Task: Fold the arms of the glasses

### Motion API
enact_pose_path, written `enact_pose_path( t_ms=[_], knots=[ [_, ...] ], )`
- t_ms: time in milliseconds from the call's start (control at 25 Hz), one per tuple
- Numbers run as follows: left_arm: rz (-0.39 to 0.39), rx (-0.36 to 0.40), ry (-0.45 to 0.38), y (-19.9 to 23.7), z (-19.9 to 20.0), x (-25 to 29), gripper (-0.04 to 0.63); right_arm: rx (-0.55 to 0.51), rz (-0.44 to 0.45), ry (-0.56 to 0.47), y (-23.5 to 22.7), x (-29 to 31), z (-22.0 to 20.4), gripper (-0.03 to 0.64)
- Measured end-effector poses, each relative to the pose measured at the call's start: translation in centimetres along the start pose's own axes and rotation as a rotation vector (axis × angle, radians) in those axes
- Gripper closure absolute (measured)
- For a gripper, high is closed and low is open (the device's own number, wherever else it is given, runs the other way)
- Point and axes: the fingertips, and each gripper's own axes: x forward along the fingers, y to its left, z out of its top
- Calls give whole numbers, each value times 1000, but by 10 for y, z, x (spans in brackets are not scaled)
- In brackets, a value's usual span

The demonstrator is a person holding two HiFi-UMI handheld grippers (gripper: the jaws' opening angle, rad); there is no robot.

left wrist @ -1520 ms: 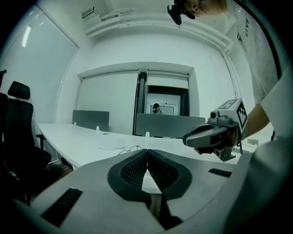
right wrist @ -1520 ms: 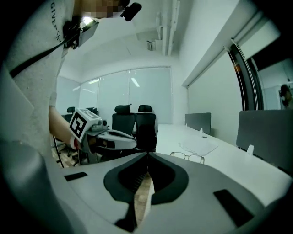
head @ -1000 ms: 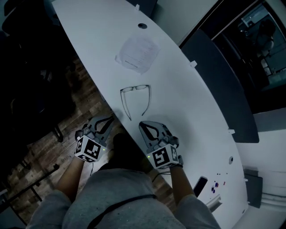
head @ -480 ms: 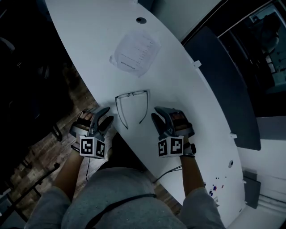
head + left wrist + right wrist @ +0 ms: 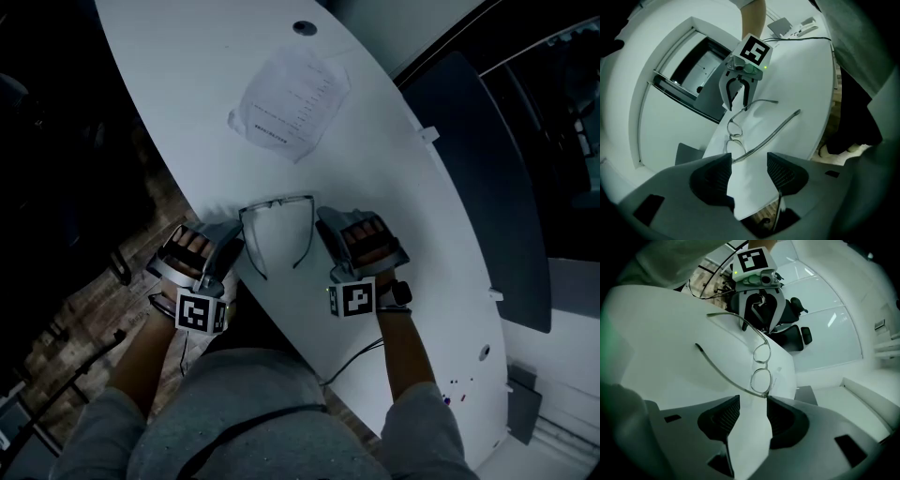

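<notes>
The thin-framed glasses (image 5: 277,225) lie on the white table (image 5: 422,253) with both arms spread open toward the person. My left gripper (image 5: 232,242) stands at the left hinge, my right gripper (image 5: 325,225) at the right hinge. Both pairs of jaws have just been opening and now stand open with nothing pressed between them. In the left gripper view the glasses (image 5: 736,133) lie just ahead of my left gripper (image 5: 749,161), with the right gripper (image 5: 737,93) beyond. In the right gripper view the frame's corner (image 5: 764,393) sits at the mouth of my right gripper (image 5: 752,408).
A crumpled sheet of paper (image 5: 291,98) lies farther along the table, with a round cable hole (image 5: 305,28) beyond it. The table's left edge runs close by the left gripper, above wooden floor (image 5: 84,319). A dark panel (image 5: 487,159) borders the table's right side.
Both grippers moved forward from the near edge to either side of the glasses and rolled over. Their jaws went from shut to open.
</notes>
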Motion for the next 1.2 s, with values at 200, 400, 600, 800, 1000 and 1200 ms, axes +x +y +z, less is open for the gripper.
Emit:
enact_pose_path(
  t_ms=[200,400,600,800,1000,1200],
  knots=[
    [1,42,-15,-3,4,7,356,-38,-15,-55,2,11,11,446],
    [20,58,-45,6,8,10,468,-17,-41,-86,-2,11,15,510],
    [59,-70,-97,34,10,6,550,156,-74,-128,-18,2,13,578],
    [-12,-269,-150,54,8,10,555,477,-34,-174,-27,-9,8,580],
    [-80,-492,-175,64,6,15,555,759,42,-196,-28,-14,5,580],
    [-105,-564,-177,70,2,24,560,802,98,-108,-22,-1,5,580]
  ],
)
